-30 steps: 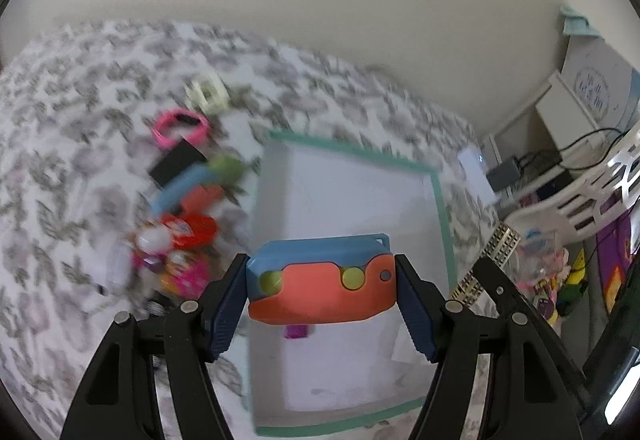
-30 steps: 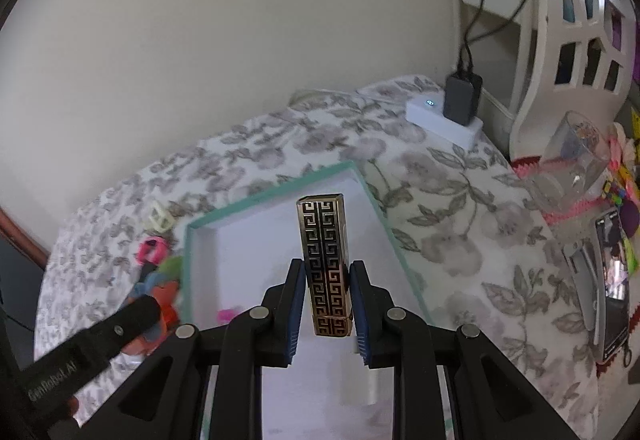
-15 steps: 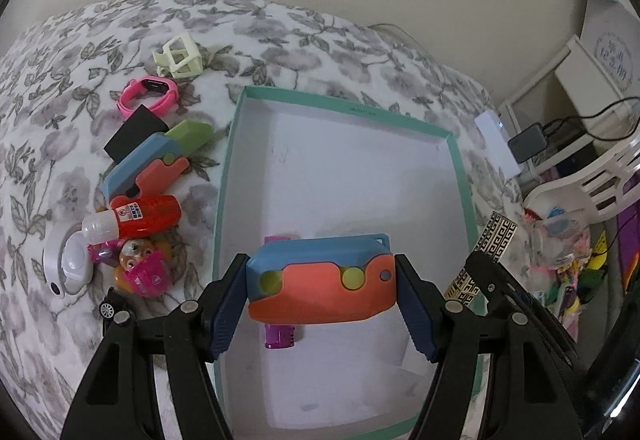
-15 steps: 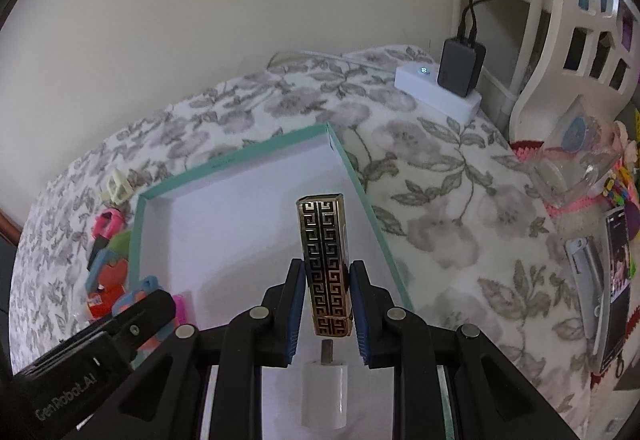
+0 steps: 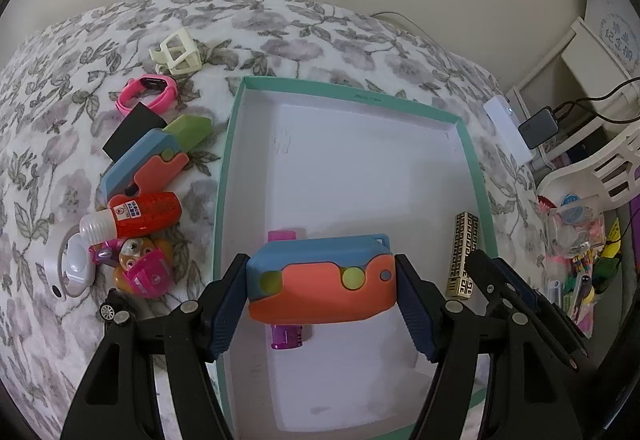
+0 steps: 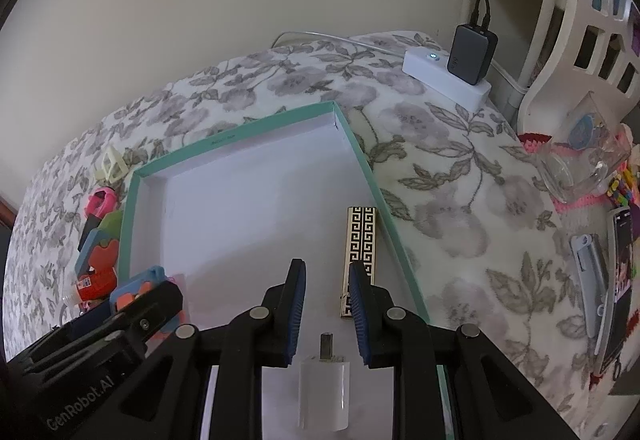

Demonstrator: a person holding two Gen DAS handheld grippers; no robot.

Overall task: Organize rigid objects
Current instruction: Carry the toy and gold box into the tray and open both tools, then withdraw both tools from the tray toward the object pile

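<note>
We held the blue-and-orange toy [image 5: 320, 284] clamped between the pads of our left gripper [image 5: 320, 260] above the teal tray [image 5: 344, 91], while our right gripper [image 6: 326, 268] stood parted and empty, the gold patterned bar [image 6: 360, 232] lying in the tray just beyond its right finger, perhaps touching it.

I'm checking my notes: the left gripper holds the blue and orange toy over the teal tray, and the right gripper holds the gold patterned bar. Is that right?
Not quite. The right gripper holds nothing: the gold patterned bar lies in the teal tray beside its right wall, as the right wrist view shows. The left gripper does hold the blue and orange toy.
</note>
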